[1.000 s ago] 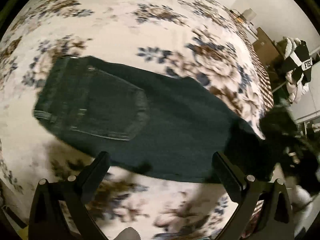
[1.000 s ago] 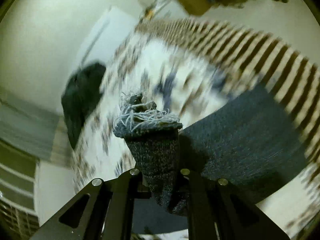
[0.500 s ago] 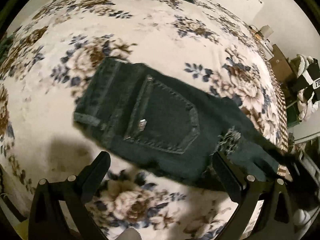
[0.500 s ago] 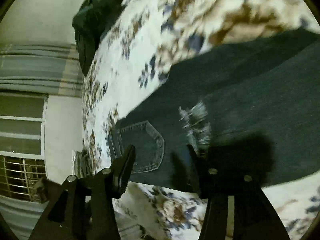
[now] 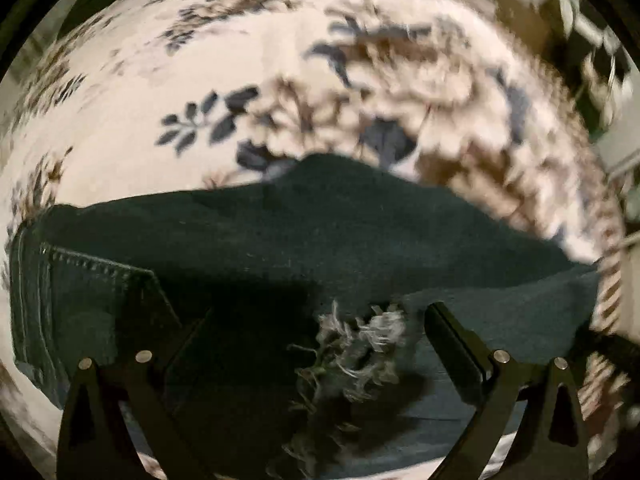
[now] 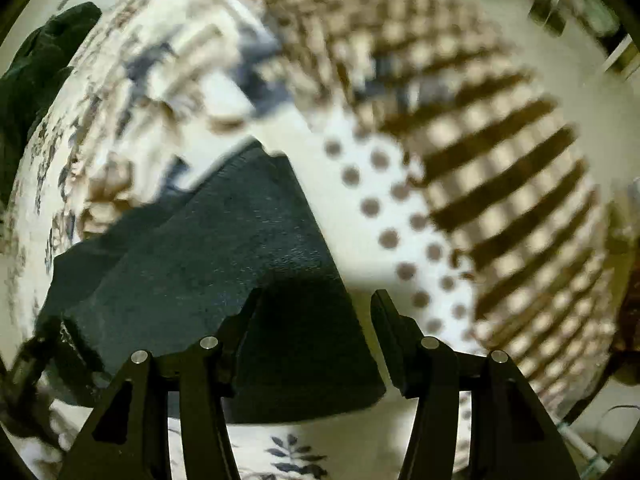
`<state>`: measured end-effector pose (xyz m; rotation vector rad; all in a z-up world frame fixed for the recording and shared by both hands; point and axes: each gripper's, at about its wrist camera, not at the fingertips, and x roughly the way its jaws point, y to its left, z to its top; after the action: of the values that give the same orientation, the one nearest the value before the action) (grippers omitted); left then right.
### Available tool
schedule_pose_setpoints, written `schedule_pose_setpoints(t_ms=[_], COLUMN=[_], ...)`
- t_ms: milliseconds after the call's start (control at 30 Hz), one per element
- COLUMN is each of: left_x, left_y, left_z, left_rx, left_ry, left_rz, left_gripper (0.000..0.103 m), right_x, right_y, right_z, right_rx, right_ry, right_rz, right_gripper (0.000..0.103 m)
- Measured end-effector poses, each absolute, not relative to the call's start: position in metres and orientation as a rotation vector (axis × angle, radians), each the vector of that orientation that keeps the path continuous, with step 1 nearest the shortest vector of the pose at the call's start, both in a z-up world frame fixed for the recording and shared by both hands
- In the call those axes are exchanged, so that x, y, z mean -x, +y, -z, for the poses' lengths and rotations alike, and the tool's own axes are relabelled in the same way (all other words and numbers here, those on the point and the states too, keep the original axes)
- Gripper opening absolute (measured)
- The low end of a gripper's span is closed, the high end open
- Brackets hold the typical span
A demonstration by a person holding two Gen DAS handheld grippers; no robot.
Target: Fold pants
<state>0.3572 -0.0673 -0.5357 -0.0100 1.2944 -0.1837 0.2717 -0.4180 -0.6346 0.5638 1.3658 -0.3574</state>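
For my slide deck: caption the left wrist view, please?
Open left gripper over folded dark jeans, frayed hem between its fingers, on floral bedspread.

The dark denim pants (image 5: 320,240) are lying folded over on the floral bedspread (image 5: 280,80), with the waistband and a stitched back pocket (image 5: 100,300) sitting at the left of the left wrist view and the cloth stretching away to the right. A pale frayed hem (image 5: 352,344) is resting on top of the dark fabric, near the pocket end. In the right wrist view the folded end (image 6: 240,260) is lying flat near the bedspread's edge, where the floral print is giving way to dots and brown stripes.
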Motion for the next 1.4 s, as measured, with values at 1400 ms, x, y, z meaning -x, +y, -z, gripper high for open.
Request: schedule_pose_setpoints(t_ms=[1400], left_x=[-0.216], left_y=[0.226], left_z=[0.569], left_rx=[1.042], left_ry=[0.901], left_rz=[-0.312], left_gripper=[0.062], right_x=[-0.291], right_y=[-0.277], right_z=[0.613], right_rx=[-0.441], right_ry=[1.407], right_rz=[0.053], right_gripper=[0.052])
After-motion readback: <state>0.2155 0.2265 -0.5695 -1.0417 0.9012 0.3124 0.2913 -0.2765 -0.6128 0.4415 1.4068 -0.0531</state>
